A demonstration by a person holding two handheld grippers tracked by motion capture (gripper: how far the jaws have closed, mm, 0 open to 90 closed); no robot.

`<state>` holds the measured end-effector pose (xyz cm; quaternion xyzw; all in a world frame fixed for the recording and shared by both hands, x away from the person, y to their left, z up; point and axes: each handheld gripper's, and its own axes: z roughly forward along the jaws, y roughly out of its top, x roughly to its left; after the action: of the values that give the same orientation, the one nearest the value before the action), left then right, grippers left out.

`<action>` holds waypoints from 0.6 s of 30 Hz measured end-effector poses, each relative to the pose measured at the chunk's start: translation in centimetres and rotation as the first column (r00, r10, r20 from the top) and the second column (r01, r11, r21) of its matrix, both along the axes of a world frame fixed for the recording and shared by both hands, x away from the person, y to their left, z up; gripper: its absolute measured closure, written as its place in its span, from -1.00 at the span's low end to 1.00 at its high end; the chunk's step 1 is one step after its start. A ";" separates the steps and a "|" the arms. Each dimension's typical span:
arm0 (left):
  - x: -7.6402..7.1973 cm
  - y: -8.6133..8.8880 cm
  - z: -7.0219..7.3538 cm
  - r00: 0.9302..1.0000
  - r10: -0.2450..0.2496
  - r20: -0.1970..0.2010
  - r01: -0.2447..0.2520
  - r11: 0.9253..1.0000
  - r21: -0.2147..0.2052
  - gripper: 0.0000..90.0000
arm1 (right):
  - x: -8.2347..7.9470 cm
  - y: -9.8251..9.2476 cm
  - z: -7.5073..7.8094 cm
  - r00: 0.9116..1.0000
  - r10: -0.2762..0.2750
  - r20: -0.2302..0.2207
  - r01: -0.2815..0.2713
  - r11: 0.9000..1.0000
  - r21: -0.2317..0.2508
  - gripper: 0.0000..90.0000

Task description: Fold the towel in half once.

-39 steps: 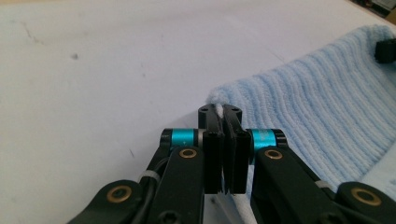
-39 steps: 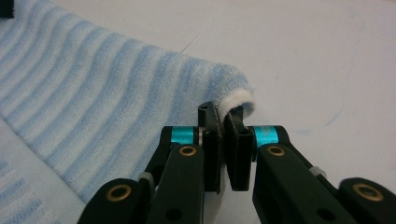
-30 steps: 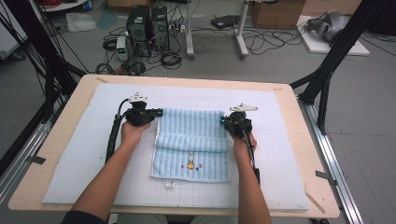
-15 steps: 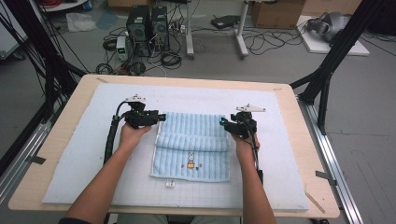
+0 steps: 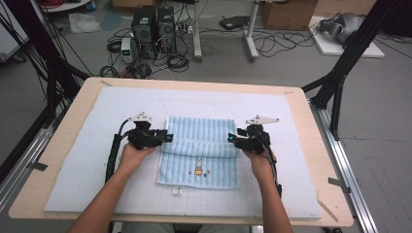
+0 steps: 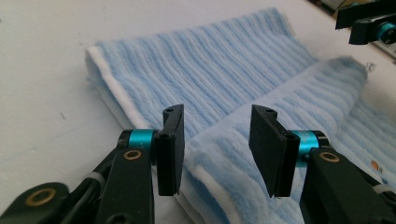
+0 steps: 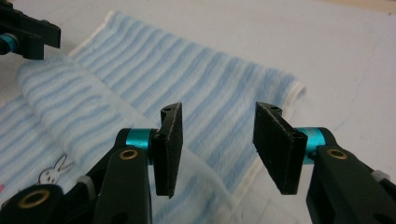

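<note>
Jaws of the left hand-held gripper are seen parted in the left gripper view, having just been closing slightly after release, with nothing pressed between the pads; the folded edge of the towel lies just beyond them. Jaws of the right hand-held gripper are likewise held apart and empty at the towel's right edge. The light-blue striped towel is laid flat, its far part folded toward the person, a rabbit motif showing near the front. The towel rests on a white mat covering the desk.
</note>
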<state>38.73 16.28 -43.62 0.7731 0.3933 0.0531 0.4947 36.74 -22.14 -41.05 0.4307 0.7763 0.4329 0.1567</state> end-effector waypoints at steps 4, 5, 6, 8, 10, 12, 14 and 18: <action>-0.7 -1.2 -0.1 0.999 -0.035 0.008 0.034 0.992 0.118 0.40 | -0.9 -1.0 -1.1 0.999 0.019 -0.050 -0.018 1.000 0.020 0.23; -0.8 -1.4 -0.2 0.999 -0.039 0.010 0.037 0.989 0.142 0.47 | -1.1 -1.2 -1.4 0.998 0.020 -0.061 -0.019 1.000 0.021 0.24; -1.0 -1.5 -0.3 0.999 -0.035 0.016 0.033 0.989 0.146 0.54 | -1.2 -1.3 -1.7 0.998 0.024 -0.066 -0.023 1.000 0.015 0.25; -1.3 -1.6 -0.6 0.999 -0.026 0.035 0.020 0.988 0.153 0.76 | -1.2 -1.3 -2.2 0.993 0.033 -0.111 -0.033 0.999 0.008 0.32; -1.5 -1.5 -0.9 0.999 -0.021 0.031 0.016 0.989 0.144 0.94 | -1.3 -1.2 -2.4 0.993 0.048 -0.108 -0.048 0.999 0.000 0.52; -1.8 -1.2 -0.8 0.999 -0.005 0.050 -0.001 0.994 0.112 0.98 | -1.4 -1.2 -2.3 0.993 0.061 -0.103 -0.063 0.998 -0.016 0.81; -1.9 -0.8 -0.6 0.999 0.000 0.053 -0.005 0.996 0.091 0.98 | -1.7 -1.1 -2.2 0.994 0.062 -0.092 -0.065 0.998 -0.027 0.85; -2.7 -0.2 -0.3 0.997 0.002 0.071 -0.005 0.999 0.043 0.98 | -2.5 -1.0 -1.9 0.997 0.061 -0.050 -0.062 0.998 -0.015 0.85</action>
<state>36.02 16.10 -43.88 0.7806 0.3756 0.0899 0.4914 34.24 -23.17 -42.98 0.4160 0.7962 0.4203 0.1278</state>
